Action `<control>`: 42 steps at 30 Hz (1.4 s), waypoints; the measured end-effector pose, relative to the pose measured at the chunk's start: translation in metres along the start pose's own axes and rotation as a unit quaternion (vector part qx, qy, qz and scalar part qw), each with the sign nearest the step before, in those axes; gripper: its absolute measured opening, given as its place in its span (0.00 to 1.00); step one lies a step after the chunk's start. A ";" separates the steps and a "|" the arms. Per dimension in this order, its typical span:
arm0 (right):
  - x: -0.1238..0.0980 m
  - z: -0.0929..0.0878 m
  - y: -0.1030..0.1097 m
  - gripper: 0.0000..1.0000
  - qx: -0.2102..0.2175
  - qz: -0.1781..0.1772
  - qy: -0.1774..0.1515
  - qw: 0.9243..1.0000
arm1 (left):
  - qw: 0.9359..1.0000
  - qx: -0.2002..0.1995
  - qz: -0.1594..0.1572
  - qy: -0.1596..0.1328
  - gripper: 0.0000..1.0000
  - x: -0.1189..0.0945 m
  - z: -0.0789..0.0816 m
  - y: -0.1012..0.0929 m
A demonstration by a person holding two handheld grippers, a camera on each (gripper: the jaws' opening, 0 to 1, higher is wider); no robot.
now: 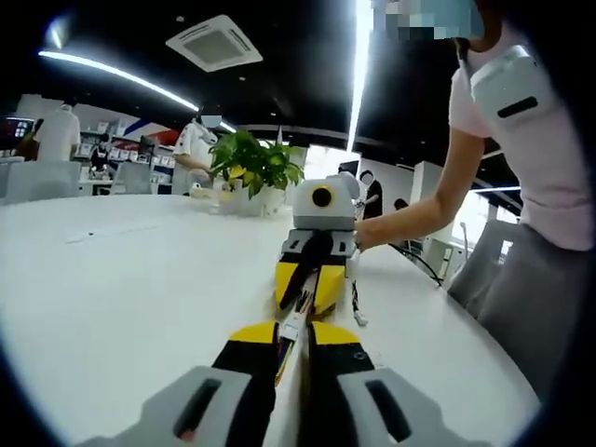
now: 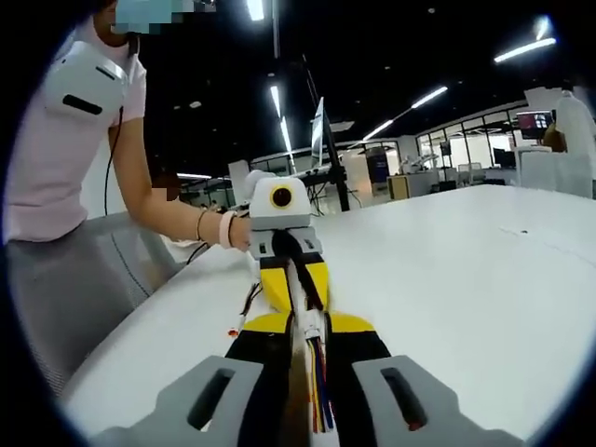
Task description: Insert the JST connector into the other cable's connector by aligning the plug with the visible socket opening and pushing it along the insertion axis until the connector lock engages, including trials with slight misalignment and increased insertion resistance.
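Over a white table, the left gripper and right gripper, each clamped on a cable, meet tip to tip at the connectors, a potted plant behind.

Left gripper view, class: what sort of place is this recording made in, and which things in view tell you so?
Probably an open-plan office or showroom. A ceiling air-conditioning unit and long strip lights hang overhead, a potted plant stands on the big white table, and desks with monitors fill the background.
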State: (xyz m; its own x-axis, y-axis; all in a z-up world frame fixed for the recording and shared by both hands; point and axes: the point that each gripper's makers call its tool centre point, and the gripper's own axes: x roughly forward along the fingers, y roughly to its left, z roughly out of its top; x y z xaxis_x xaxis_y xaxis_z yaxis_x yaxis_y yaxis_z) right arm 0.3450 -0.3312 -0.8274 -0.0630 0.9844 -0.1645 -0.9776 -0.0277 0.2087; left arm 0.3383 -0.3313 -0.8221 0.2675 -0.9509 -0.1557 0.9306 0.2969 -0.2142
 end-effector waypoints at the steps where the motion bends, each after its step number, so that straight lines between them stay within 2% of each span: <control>1: 0.001 0.001 0.002 0.11 0.002 0.004 -0.002 1.000 | 1.000 -0.009 -0.002 -0.003 0.06 0.000 0.001 -0.002; 3: 0.002 0.003 0.004 0.11 0.001 0.006 -0.005 1.000 | 1.000 -0.008 0.002 -0.006 0.07 -0.002 0.002 -0.003; 6: 0.001 0.006 0.004 0.11 0.002 0.005 -0.009 1.000 | 0.999 -0.016 0.014 -0.040 0.08 -0.006 0.013 0.002; 10: -0.001 0.010 0.003 0.10 0.004 0.004 -0.018 1.000 | 0.998 -0.016 0.020 -0.049 0.08 -0.010 0.015 0.009; 13: -0.003 0.012 0.006 0.10 0.005 0.001 -0.019 1.000 | 1.000 0.000 0.016 -0.023 0.08 -0.011 0.008 0.004; 20: -0.015 0.004 0.019 0.05 -0.001 -0.002 -0.005 1.000 | 1.000 0.016 0.014 -0.010 0.09 -0.020 0.008 -0.010; 24: -0.022 0.000 0.027 0.07 0.001 -0.009 0.003 1.000 | 0.999 0.018 0.021 0.018 0.09 -0.022 0.000 -0.010; 32: -0.031 -0.005 0.040 0.10 -0.002 -0.011 0.019 1.000 | 1.000 0.024 -0.001 0.012 0.09 -0.011 0.006 -0.025; 36: -0.032 -0.006 0.045 0.13 0.001 -0.005 0.022 1.000 | 0.999 0.032 -0.012 0.022 0.09 -0.008 0.008 -0.031; 38: -0.032 -0.007 0.048 0.15 -0.003 -0.004 0.028 1.000 | 0.998 0.034 -0.020 0.039 0.11 -0.009 0.005 -0.036; 40: -0.032 -0.009 0.050 0.15 -0.005 0.000 0.032 0.999 | 0.997 0.028 -0.019 0.070 0.14 -0.013 -0.004 -0.040; 42: -0.033 -0.011 0.052 0.15 -0.010 0.002 0.040 0.999 | 0.996 0.040 -0.022 0.081 0.14 -0.015 -0.008 -0.044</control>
State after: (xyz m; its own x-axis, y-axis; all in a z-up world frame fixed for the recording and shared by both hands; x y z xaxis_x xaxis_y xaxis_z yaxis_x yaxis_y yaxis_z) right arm 0.2935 -0.3668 -0.8220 -0.0825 0.9673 -0.2400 -0.9809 -0.0362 0.1909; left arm 0.2915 -0.3294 -0.8182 0.1877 -0.9342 -0.3035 0.9591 0.2410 -0.1486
